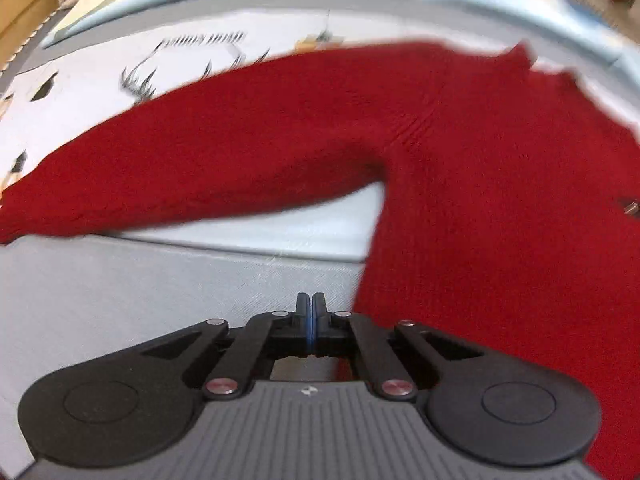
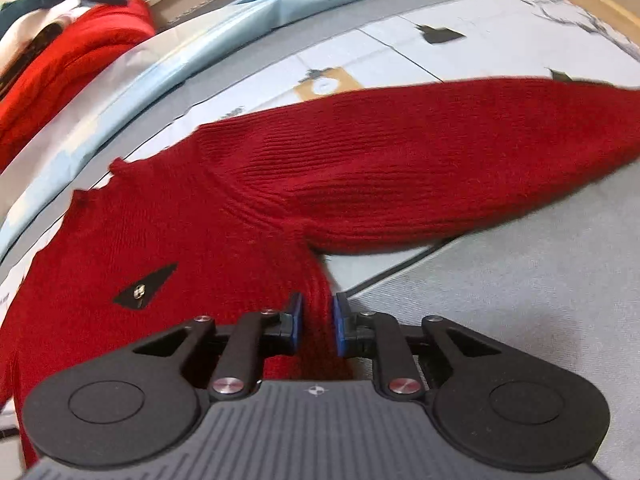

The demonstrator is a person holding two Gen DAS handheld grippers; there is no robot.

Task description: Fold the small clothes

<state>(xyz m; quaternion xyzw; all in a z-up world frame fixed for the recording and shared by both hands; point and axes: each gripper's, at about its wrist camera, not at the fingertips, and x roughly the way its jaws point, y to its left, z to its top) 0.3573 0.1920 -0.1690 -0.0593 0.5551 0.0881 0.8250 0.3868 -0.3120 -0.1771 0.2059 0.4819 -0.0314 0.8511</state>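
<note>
No word or number can be read in either view. On the white printed sheet [image 1: 100,92] under the red sweater [image 1: 460,152], the left wrist view shows one short line of dark lettering [image 1: 204,40] above sketch-like black strokes, but it is too blurred to make out. The right wrist view shows a small black patch [image 2: 146,286] on the sweater's chest with a tiny pale mark in its middle, too small to read. Each gripper body carries a small pale round emblem on its ribbed grey top, on the left gripper [image 1: 311,308] and on the right gripper [image 2: 316,316]; it is a sign, not letters.
</note>
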